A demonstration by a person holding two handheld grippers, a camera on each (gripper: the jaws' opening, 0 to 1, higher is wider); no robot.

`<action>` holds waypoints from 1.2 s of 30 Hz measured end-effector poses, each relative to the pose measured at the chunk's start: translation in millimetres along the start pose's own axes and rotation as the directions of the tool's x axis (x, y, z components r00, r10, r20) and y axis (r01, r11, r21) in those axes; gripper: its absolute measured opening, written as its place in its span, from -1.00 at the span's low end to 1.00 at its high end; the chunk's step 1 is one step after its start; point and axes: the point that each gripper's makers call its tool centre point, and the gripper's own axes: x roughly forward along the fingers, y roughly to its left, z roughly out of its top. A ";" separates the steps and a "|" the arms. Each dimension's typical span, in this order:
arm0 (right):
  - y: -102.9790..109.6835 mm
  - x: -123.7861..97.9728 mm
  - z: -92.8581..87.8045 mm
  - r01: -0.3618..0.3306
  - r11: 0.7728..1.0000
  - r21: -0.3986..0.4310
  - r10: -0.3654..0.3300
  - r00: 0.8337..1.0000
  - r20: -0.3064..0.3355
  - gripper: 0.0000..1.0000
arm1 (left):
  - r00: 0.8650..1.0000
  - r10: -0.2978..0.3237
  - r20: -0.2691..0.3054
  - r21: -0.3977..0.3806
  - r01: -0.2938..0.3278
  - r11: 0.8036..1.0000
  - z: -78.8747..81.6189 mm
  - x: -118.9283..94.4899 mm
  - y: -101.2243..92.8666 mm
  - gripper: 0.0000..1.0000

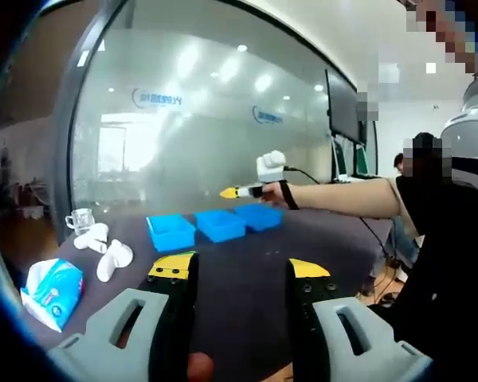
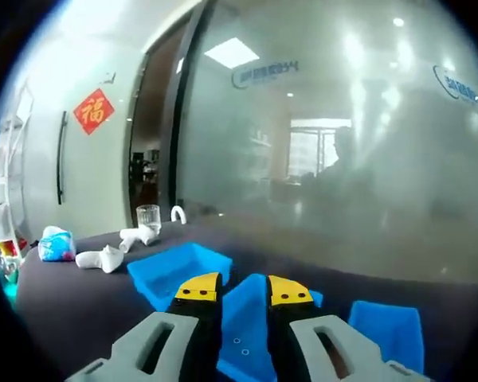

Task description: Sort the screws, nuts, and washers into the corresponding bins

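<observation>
Delivery looks to be the step in hand: the right gripper (image 2: 236, 296) hangs over the middle one of 3 blue bins (image 2: 243, 330), which stand in a row on a dark tabletop (image 2: 72, 302). Its jaws are parted by a narrow gap, and nothing can be made out between the yellow tips, so whether a part has just dropped or is too small to see, I cannot tell. 2 pale specks, possibly washers or nuts, lie on that bin's floor. The left-hand bin (image 2: 175, 270) looks bare inside; the right-hand bin (image 2: 386, 326) is cut off by the gripper body.

In the left gripper view the left gripper (image 1: 240, 270) sits low and back from the row, jaws spread wide and holding nothing. The right gripper (image 1: 240, 192) shows there at the end of a person's outstretched arm (image 1: 342, 195), above the far bin (image 1: 259, 216).

Loose screws, nuts and washers cannot be found on the table from either view. The next move probably calls for locating that supply first, then a fine pinch on one piece.

Off to the side lie a tissue pack (image 1: 52, 290), white socks (image 1: 103, 251) and a glass cup (image 1: 80, 220).
</observation>
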 end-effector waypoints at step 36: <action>65.4 -213.6 -10.5 -0.172 0.985 0.000 0.170 0.976 0.135 -0.45 | 1.000 -0.025 0.003 -0.019 0.025 1.000 -7.1 13.0 -3.6 -0.15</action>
